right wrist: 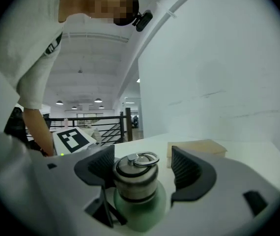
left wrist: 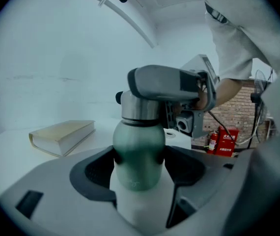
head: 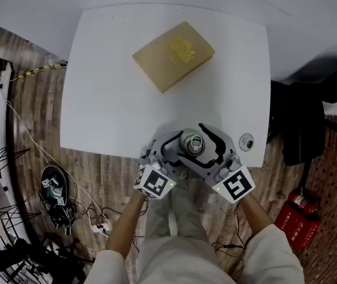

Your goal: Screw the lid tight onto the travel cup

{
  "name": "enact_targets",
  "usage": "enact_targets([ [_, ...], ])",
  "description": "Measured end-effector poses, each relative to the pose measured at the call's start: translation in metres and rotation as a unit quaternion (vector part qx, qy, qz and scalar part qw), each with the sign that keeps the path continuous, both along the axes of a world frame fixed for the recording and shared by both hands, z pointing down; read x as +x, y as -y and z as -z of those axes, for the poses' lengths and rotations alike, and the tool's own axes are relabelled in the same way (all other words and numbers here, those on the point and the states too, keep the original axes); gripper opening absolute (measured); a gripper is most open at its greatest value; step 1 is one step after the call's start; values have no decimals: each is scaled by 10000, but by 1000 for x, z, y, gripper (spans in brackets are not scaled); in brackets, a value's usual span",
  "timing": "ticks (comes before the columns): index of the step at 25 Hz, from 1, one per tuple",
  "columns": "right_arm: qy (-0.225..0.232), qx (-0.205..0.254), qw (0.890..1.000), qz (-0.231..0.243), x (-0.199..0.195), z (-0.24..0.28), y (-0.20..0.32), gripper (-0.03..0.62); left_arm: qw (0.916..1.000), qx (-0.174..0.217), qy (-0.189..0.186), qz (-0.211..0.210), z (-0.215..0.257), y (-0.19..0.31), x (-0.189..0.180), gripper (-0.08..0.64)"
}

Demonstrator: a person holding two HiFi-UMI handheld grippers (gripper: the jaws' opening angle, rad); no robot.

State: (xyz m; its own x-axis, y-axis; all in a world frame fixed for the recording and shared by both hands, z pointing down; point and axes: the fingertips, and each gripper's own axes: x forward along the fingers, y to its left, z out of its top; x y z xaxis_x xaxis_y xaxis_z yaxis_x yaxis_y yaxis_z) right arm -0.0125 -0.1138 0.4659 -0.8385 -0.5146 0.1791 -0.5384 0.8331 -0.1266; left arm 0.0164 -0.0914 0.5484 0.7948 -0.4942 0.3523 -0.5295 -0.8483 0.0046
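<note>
The travel cup [left wrist: 139,141] stands at the white table's [head: 109,70] near edge. If my left gripper [left wrist: 139,167], clamped on its green body, slackens, it could tip off. My right gripper [right wrist: 142,168] stands wide around the seated lid [right wrist: 134,180]. Closing off-centre might snag its ring [right wrist: 145,158]. Both grippers point nearly level, converging.

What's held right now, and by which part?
Left gripper clamps the travel cup by its green body. Right gripper holds nothing: its jaws stand open around the lid.
</note>
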Motion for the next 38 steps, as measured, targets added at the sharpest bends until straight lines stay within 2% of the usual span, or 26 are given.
enact_targets([
  [3,-179,58,9966,801,-4,0,-3,347,10000,-14,-3,-7,-1,1,0,321],
  [8,-642,160,9808,1836,-14,-9,-15,345,10000,-21,-9,-11,-1,2,0,321],
  [16,-838,232,9655,2455,-17,-12,-16,296,10000,-14,-8,-4,-4,2,-1,321],
  [21,-815,217,9619,2599,-18,-13,-18,273,10000,-7,8,-12,-5,3,-1,321],
  [24,-765,169,9644,2525,-18,-12,-18,272,10000,-8,10,-9,-4,2,-1,321],
  [27,-707,120,9720,2237,-18,-13,-16,268,10000,-4,9,-5,-4,2,-2,321],
  [35,-438,106,9930,1089,-14,-11,-7,267,10000,6,19,-3,-5,2,-1,321],
  [38,-273,160,9975,635,-14,-6,-2,267,10000,-21,-1,-5,-3,1,-1,321],
])
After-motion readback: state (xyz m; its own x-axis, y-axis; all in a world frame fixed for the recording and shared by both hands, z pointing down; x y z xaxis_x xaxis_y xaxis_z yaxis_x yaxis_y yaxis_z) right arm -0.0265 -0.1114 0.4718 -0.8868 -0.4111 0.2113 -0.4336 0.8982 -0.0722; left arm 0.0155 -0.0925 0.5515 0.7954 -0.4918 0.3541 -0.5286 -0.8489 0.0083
